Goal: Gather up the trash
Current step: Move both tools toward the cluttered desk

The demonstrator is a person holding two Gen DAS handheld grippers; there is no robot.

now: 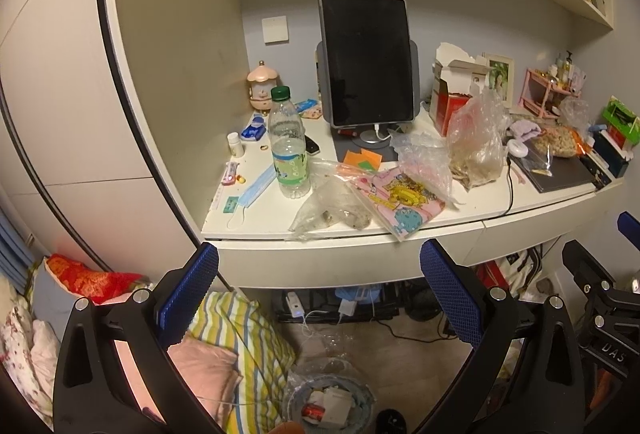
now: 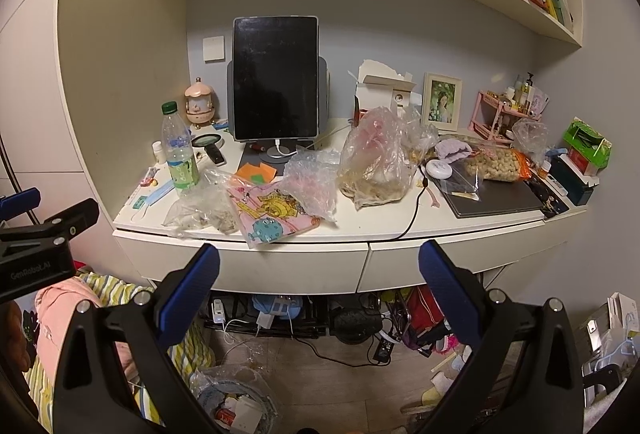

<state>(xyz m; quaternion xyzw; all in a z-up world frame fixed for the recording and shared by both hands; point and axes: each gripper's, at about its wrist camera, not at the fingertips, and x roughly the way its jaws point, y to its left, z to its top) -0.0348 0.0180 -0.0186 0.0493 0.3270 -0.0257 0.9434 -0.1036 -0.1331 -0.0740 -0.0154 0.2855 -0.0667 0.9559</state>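
Observation:
A white desk (image 1: 400,230) (image 2: 352,230) carries trash: a clear plastic bottle with a green cap (image 1: 287,146) (image 2: 179,150), a crumpled clear bag with scraps (image 1: 332,212) (image 2: 200,210), a pink cartoon bag (image 1: 400,198) (image 2: 272,212), bubble wrap (image 1: 424,158) (image 2: 310,178) and a large clear bag with shells (image 1: 476,142) (image 2: 374,162). A lined trash bin (image 1: 328,398) (image 2: 236,398) stands on the floor below. My left gripper (image 1: 320,294) and right gripper (image 2: 320,294) are open and empty, held in front of the desk edge.
A tablet on a stand (image 1: 366,62) (image 2: 276,78), a torn carton (image 1: 456,90), a photo frame (image 2: 442,102), a snack bag (image 2: 496,162) and a laptop (image 2: 492,198) sit on the desk. Shelves hang above. Bedding (image 1: 224,338) lies left; cables and bags sit under the desk.

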